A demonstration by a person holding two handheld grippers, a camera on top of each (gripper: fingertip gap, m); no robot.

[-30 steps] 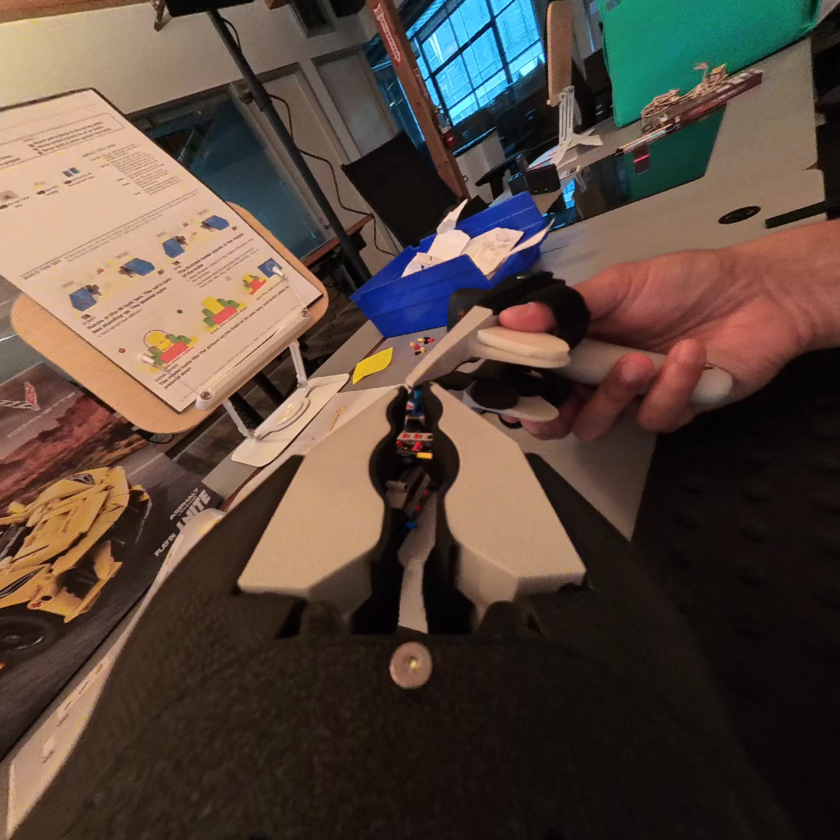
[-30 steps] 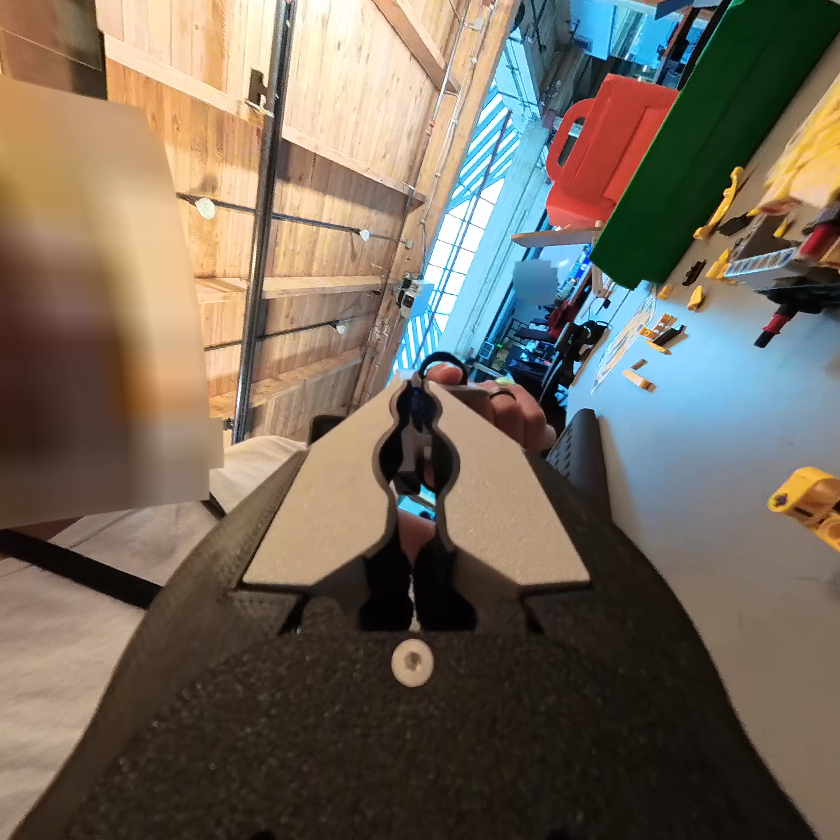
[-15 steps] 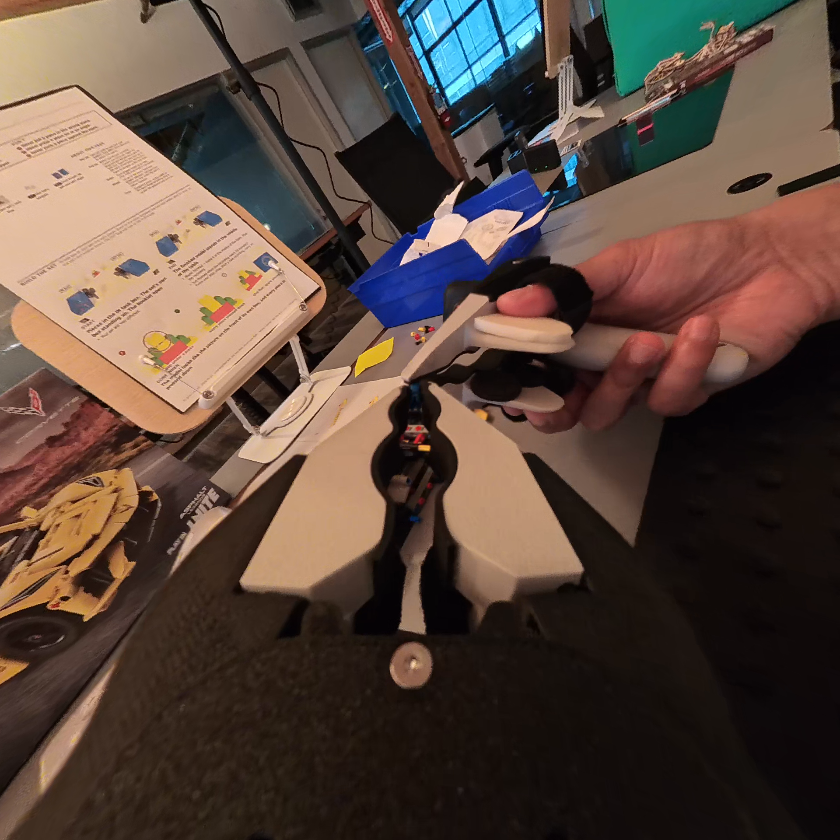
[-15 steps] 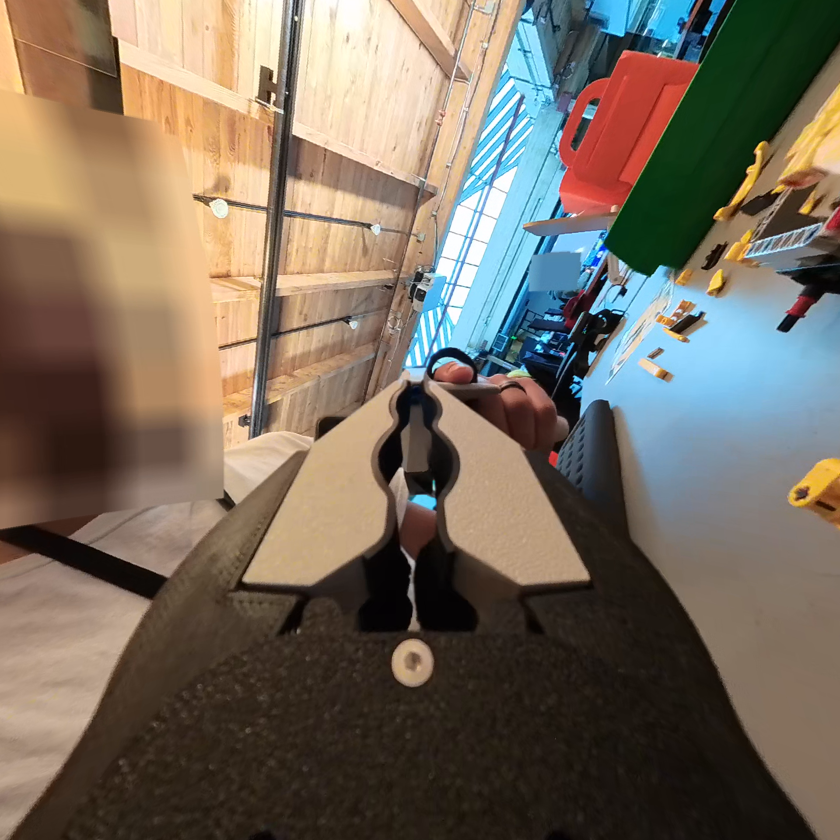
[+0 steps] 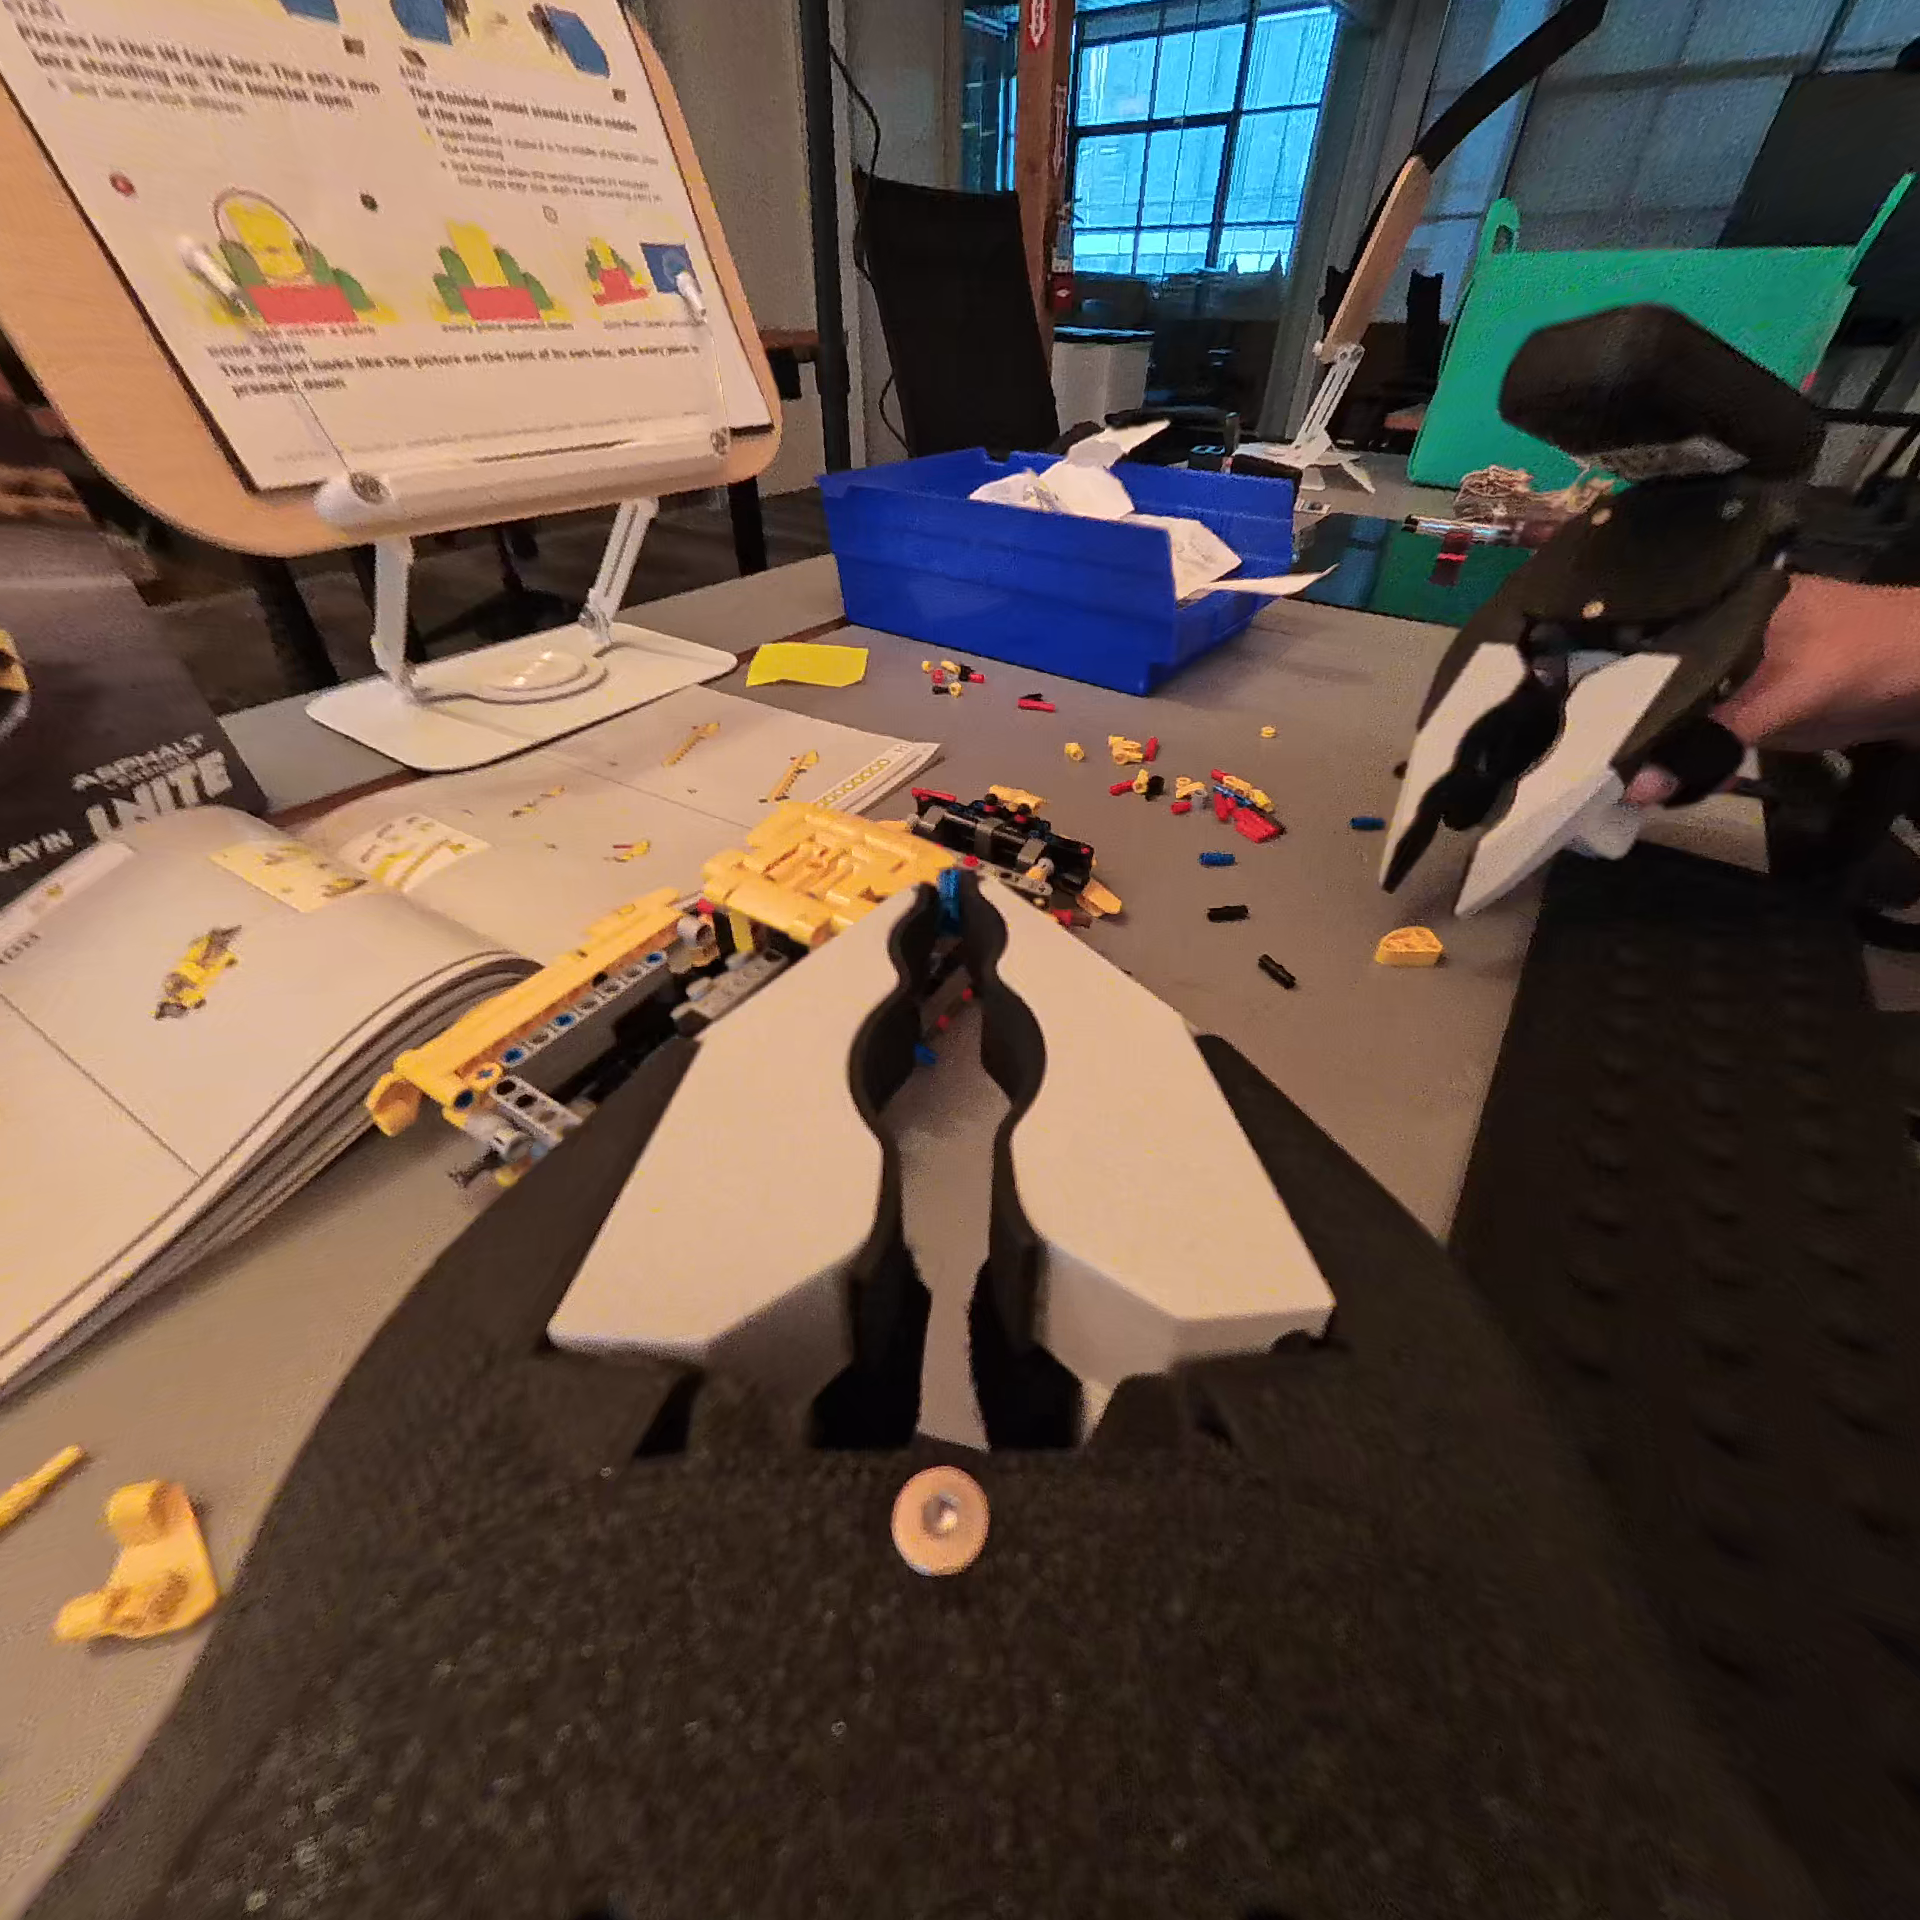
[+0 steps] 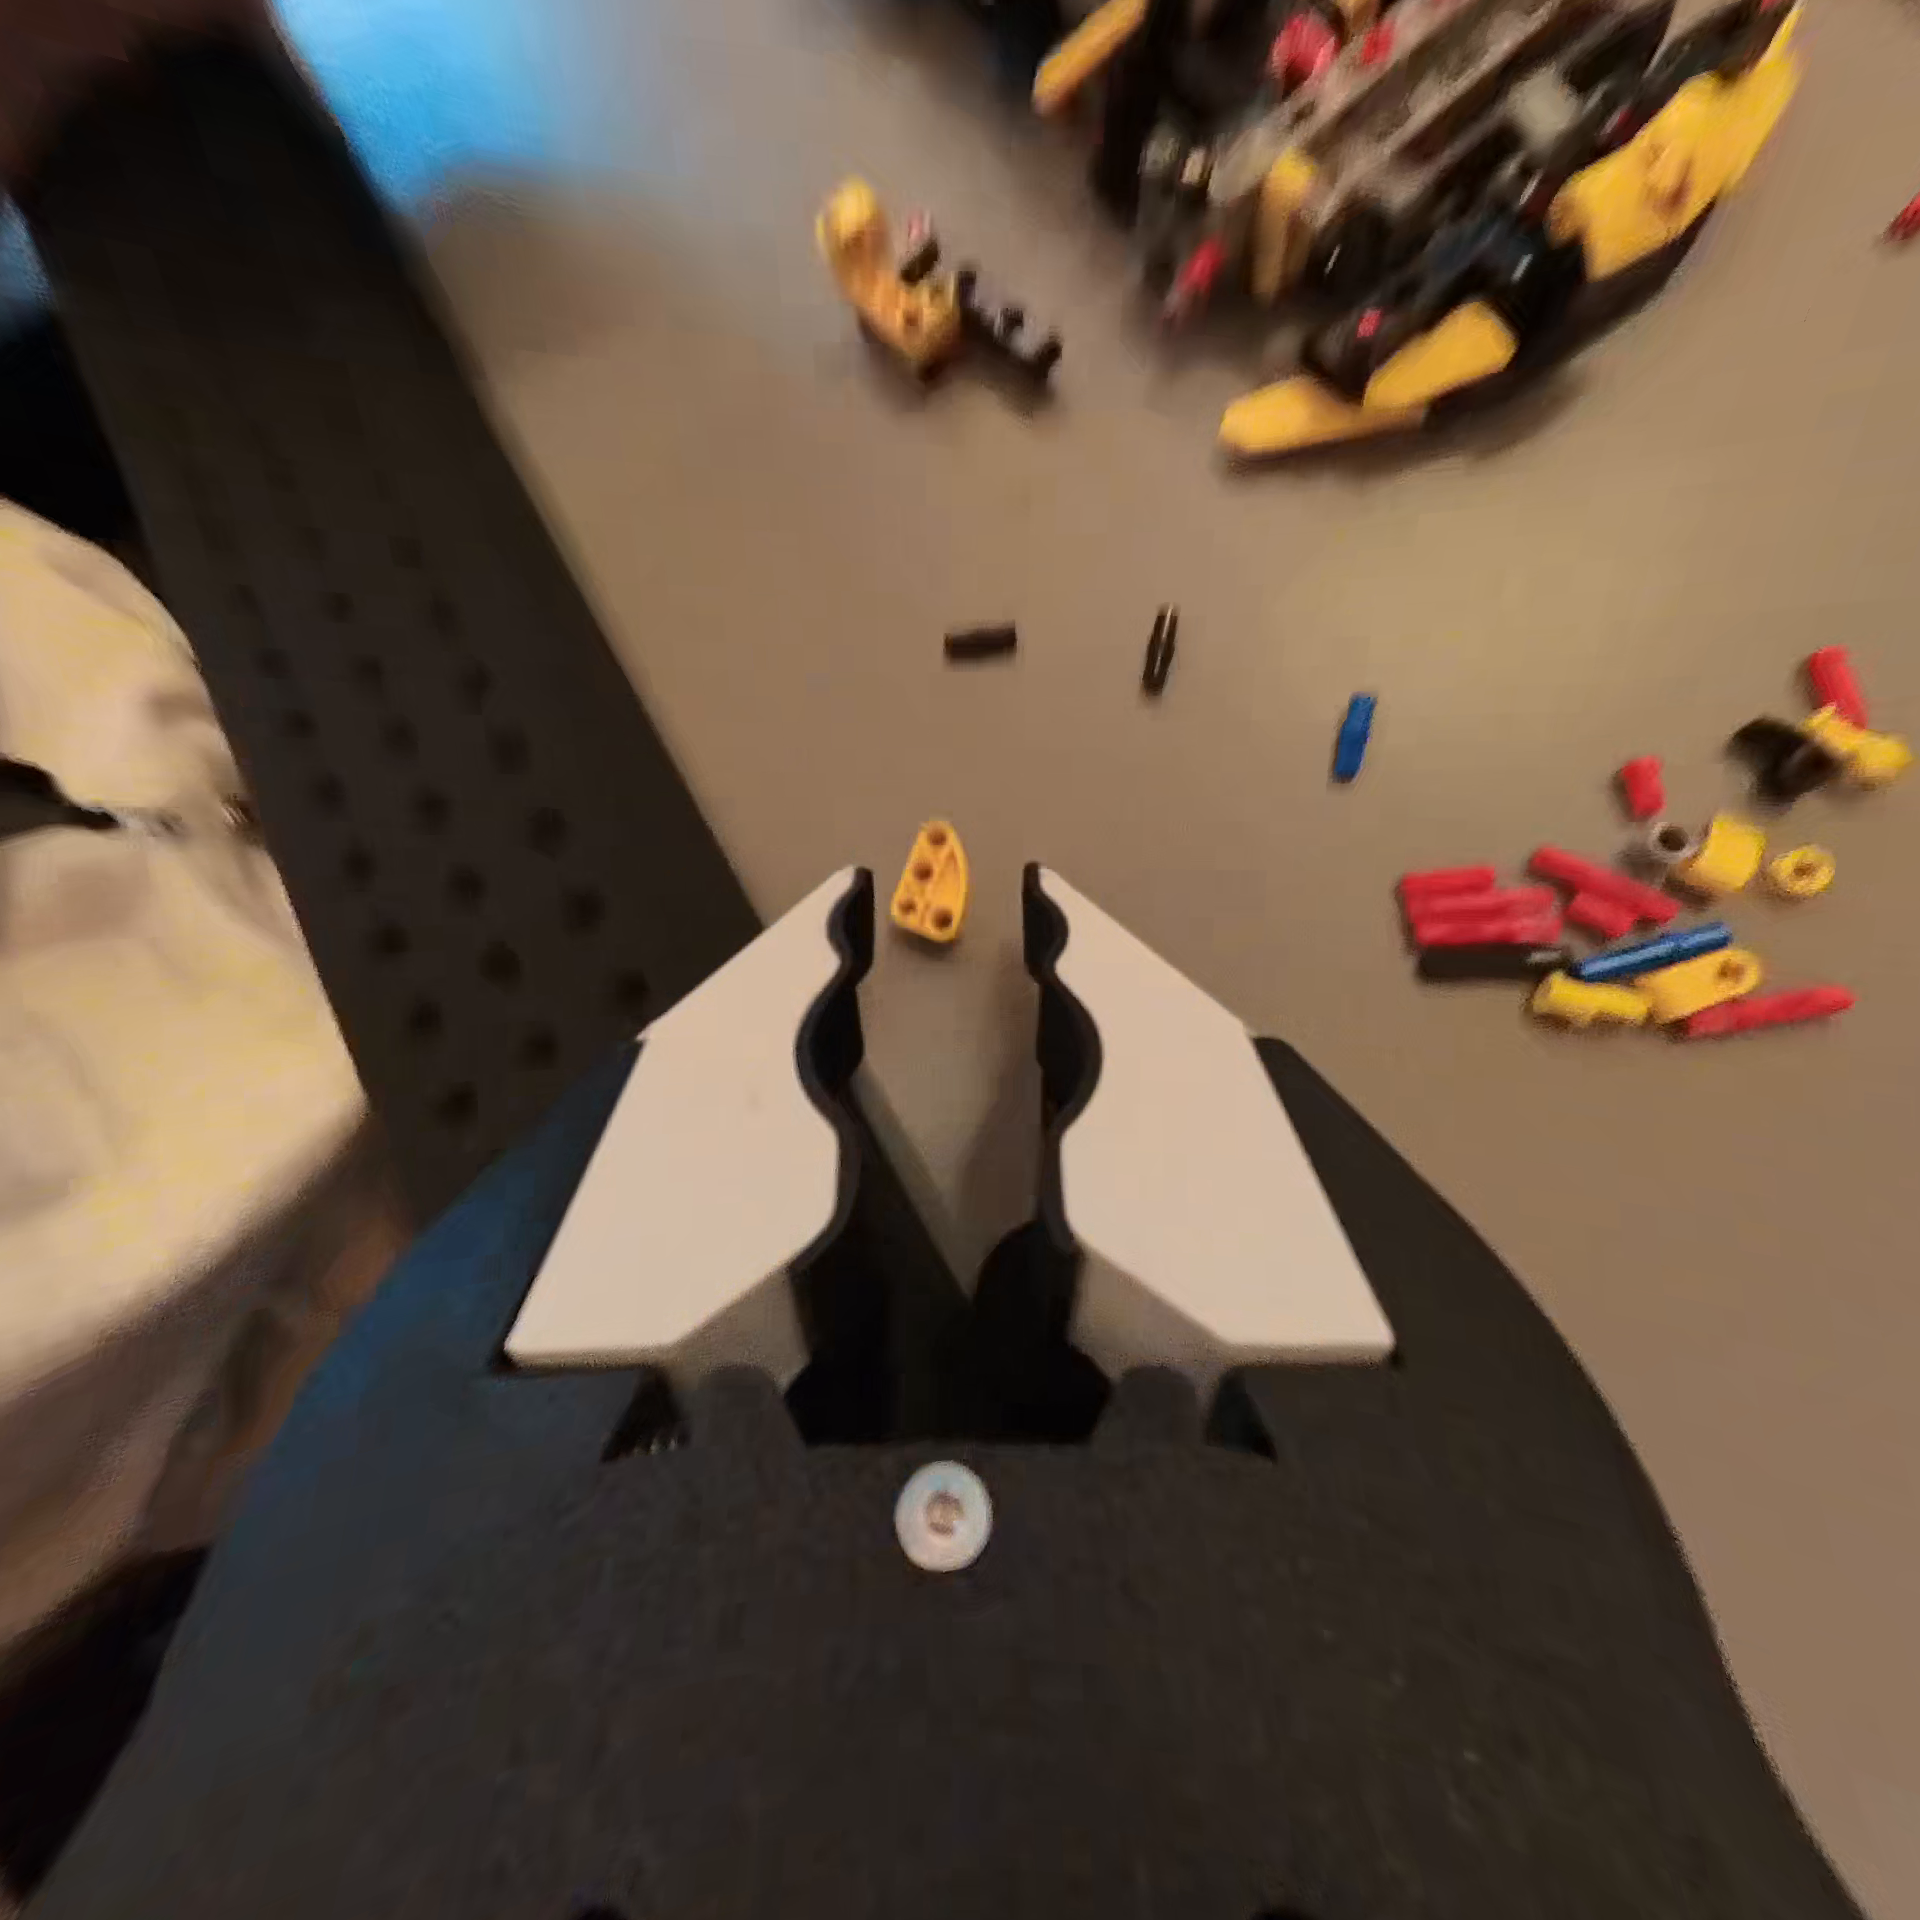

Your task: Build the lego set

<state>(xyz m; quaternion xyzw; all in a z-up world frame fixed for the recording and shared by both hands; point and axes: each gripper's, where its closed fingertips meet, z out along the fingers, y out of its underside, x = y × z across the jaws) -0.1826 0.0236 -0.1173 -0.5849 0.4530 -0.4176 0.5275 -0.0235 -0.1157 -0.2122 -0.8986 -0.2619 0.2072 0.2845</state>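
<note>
My left gripper (image 5: 948, 906) is shut on a small blue piece (image 5: 948, 896) at its tips, just in front of the part-built yellow and black car model (image 5: 821, 868). My right gripper (image 6: 948, 883) is open and points down at the grey table. A small yellow three-hole piece (image 6: 932, 883) lies on the table between its fingertips. The left wrist view shows the right gripper (image 5: 1432, 896) open at the right, just above that yellow piece (image 5: 1408, 948). The model (image 6: 1455, 208) is blurred at the top right of the right wrist view.
An open instruction booklet (image 5: 208, 987) lies left of the model. A sheet on a stand (image 5: 395, 239) and a blue bin (image 5: 1039, 566) stand behind. Loose red, yellow and blue pieces (image 6: 1610, 925) and black pins (image 6: 979, 642) lie scattered. A black perforated mat (image 6: 364, 727) borders the table. Spacing between my two grippers at the tips: around 25 cm.
The grippers were tip to tip in the air around the blue piece. The right one has let go, opened and swung down over the yellow piece. The left one has tilted down toward the model.
</note>
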